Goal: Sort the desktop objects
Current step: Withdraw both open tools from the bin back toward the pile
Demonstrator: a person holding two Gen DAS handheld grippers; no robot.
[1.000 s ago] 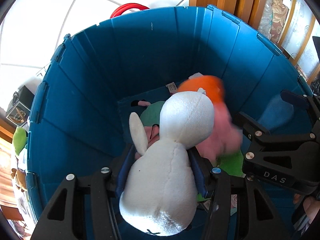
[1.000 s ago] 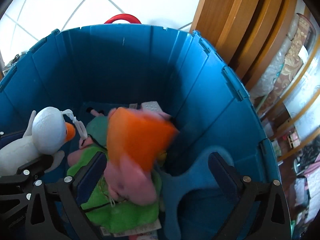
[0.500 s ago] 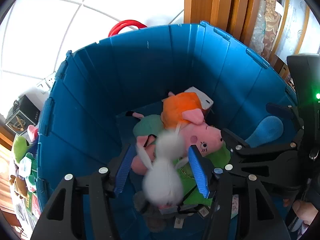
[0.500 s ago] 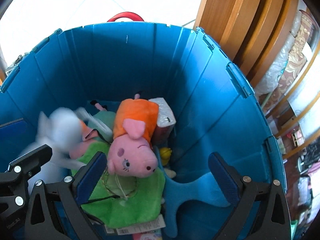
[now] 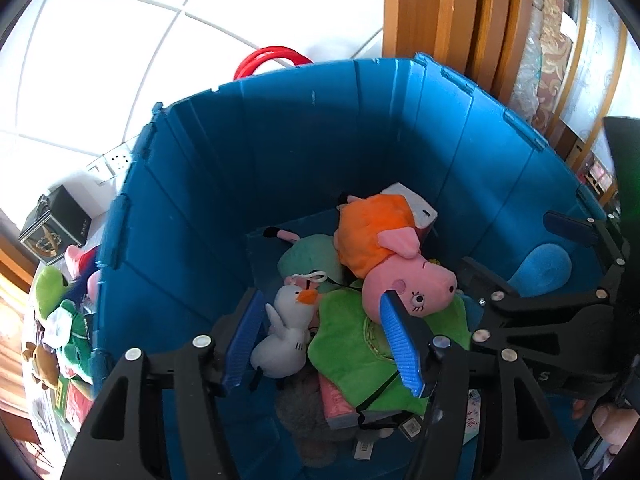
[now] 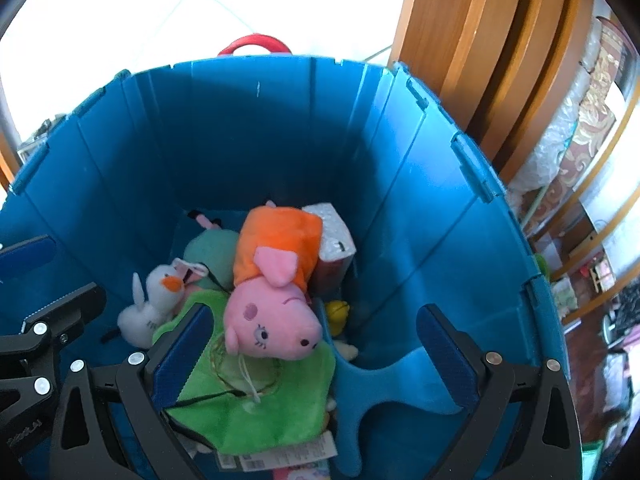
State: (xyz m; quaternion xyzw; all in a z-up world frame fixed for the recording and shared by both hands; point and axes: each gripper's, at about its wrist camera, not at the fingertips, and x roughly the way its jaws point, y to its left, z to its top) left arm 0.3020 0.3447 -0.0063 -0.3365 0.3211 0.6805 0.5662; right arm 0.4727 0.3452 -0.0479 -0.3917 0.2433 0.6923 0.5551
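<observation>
A deep blue bin (image 5: pixel 192 208) (image 6: pixel 420 200) holds several plush toys. A white duck plush (image 5: pixel 286 332) (image 6: pixel 154 300) lies at the bottom left, next to a pink pig plush in an orange dress (image 5: pixel 384 248) (image 6: pixel 276 280). The pig rests on a green plush (image 5: pixel 356 352) (image 6: pixel 256 400). A blue plush (image 6: pixel 384 384) (image 5: pixel 544 268) lies on the right. My left gripper (image 5: pixel 320 340) is open and empty above the bin. My right gripper (image 6: pixel 316 352) is open and empty above it too, and shows at the right of the left wrist view (image 5: pixel 552 312).
A white and red box (image 6: pixel 334 244) stands behind the pig. More plush toys (image 5: pixel 60 320) and a dark box (image 5: pixel 56 228) lie outside the bin on the left. Wooden panels (image 6: pixel 480 40) rise behind the bin. A red handle (image 5: pixel 276 58) shows past the far rim.
My left gripper opened and the white duck fell into the bin beside the pig. The pig dropped from my right gripper and settled on the green plush. Both grippers rose.
</observation>
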